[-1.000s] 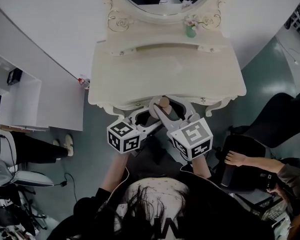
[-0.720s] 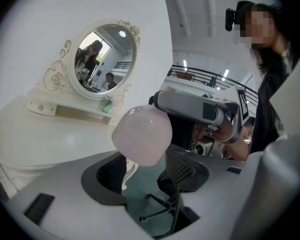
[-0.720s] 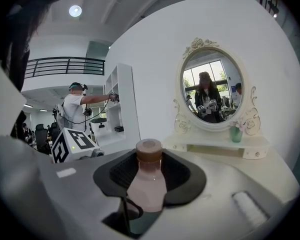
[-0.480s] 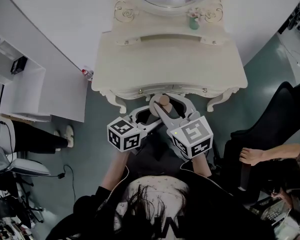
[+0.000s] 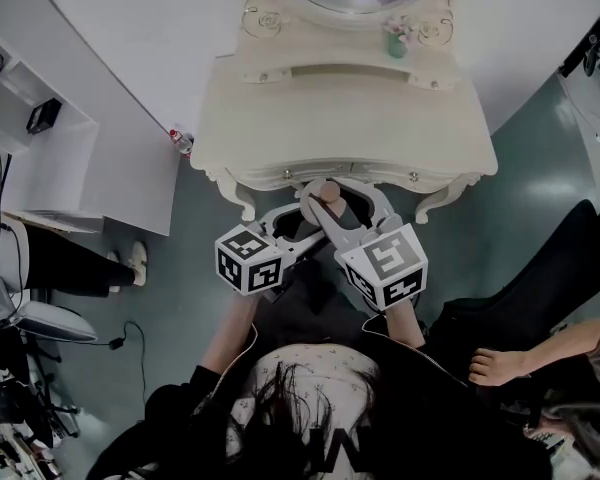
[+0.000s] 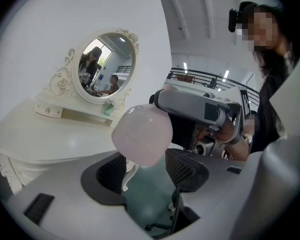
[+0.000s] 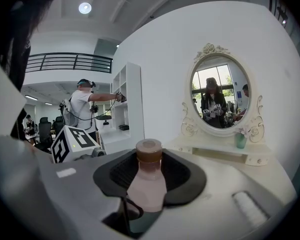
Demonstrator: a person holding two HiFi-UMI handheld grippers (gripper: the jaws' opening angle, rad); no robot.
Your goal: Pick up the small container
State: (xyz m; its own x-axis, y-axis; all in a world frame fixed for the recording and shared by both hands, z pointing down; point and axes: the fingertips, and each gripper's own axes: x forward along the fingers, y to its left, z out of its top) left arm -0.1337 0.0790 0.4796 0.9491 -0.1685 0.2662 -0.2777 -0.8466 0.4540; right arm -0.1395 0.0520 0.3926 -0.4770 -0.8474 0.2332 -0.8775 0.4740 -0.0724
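**Small container gripped at the table's edge**

The right gripper point(image 7: 149, 173) has its jaws clamped wide on the small container point(image 7: 148, 181), upright by the table's point(image 5: 350, 118) front edge. The left gripper point(image 6: 145, 168) has its jaws apart, with the container at their tips.

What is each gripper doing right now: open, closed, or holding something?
Left gripper: tongs open, holding nothing.
Right gripper: tongs closed on the small pale pink bottle with a brown cap.
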